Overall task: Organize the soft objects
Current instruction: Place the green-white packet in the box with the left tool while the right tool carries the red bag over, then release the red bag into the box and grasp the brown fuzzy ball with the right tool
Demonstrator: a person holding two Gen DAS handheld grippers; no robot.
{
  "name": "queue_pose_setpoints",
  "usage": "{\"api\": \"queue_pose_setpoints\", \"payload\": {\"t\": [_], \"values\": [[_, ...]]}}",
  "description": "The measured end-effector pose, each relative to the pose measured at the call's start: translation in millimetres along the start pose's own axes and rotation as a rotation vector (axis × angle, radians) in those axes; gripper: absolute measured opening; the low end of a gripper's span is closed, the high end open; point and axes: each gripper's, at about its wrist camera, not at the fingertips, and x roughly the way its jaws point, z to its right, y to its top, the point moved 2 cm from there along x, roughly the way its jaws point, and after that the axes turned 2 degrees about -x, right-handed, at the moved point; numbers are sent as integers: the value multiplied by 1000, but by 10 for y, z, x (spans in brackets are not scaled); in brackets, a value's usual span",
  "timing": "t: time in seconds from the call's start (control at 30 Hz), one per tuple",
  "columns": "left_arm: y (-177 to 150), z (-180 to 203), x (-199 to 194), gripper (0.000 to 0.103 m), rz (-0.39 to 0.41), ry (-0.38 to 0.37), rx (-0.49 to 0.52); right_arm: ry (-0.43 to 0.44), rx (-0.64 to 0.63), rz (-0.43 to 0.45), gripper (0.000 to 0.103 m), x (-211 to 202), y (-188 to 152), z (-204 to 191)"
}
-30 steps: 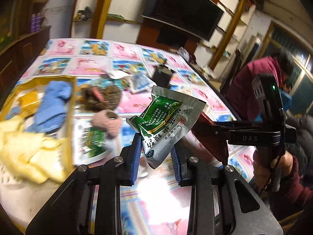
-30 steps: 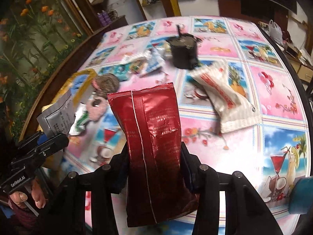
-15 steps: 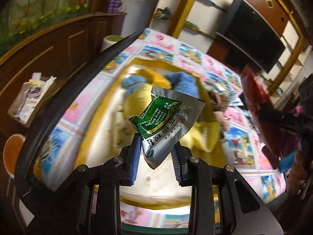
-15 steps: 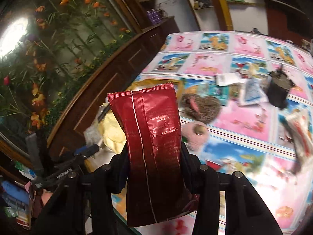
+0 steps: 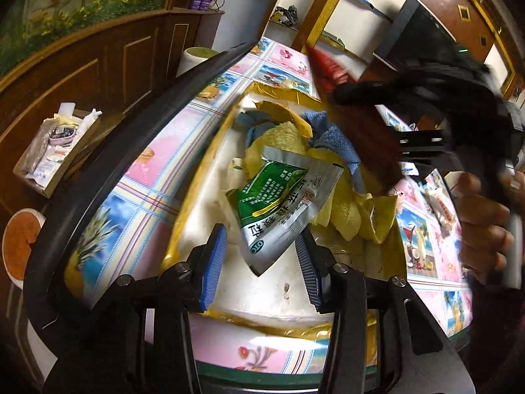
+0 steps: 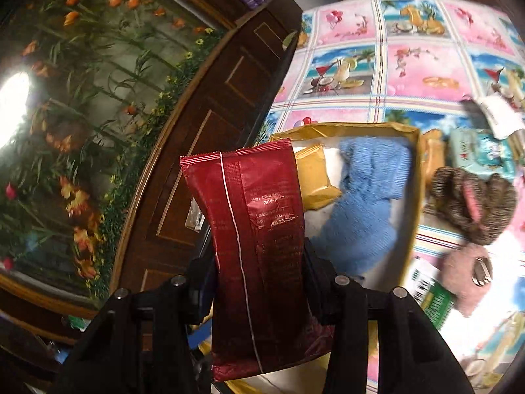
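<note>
A green and silver sachet (image 5: 279,203) hangs tilted between the fingers of my left gripper (image 5: 261,249), just over the white floor of the gold-rimmed box (image 5: 183,229). The jaws are opening: the left pad stands clear of the sachet and the right pad barely brushes it. Blue knit cloth (image 5: 331,138) and yellow cloth (image 5: 288,138) lie in the box behind it. My right gripper (image 6: 259,282) is shut on a tall red packet (image 6: 259,229), held upright over the box's (image 6: 415,177) near corner. That packet (image 5: 354,124) shows blurred in the left wrist view.
Right of the box lie a brown furry item (image 6: 472,203), a pink fluffy item (image 6: 466,272), a green sachet (image 6: 430,295) and a teal packet (image 6: 479,154). A yellow packet (image 6: 315,180) sits in the box. The table's black edge (image 5: 131,151) borders a wooden cabinet. A hand (image 5: 479,223) holds the right gripper.
My left jaws have spread and the sachet has sagged lower over the box. The right gripper has swung left with the red packet, from over the table to the box.
</note>
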Motion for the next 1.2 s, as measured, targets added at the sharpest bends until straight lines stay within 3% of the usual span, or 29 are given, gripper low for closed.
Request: {"api": "queue_pose_setpoints", "payload": {"t": [0.17, 0.3, 0.5, 0.7, 0.8, 1.0, 1.03, 1.07, 1.2], "values": [[28, -26, -115, 43, 36, -11, 11, -135, 14, 22, 49, 245, 43, 6], [52, -47, -180, 45, 65, -24, -2, -162, -8, 71, 55, 210, 21, 23], [31, 23, -297, 47, 98, -47, -5, -213, -168, 186, 57, -366, -42, -62], [-7, 200, -345, 47, 128, -97, 17, -438, -136, 285, 60, -838, 58, 500], [-13, 348, -312, 47, 109, -122, 37, -488, -94, 236, 60, -779, 149, 800], [-69, 622, -348, 47, 102, -107, 115, -524, -127, 161, 59, -381, 272, 956], [-81, 648, -353, 47, 100, -104, 122, -538, -135, 134, 58, -302, 280, 970], [-91, 670, -360, 47, 98, -101, 128, -567, -147, 109, 48, -236, 272, 997], [-131, 756, -350, 47, 88, -103, 167, -550, -148, 63, 44, -325, 71, 1064]]}}
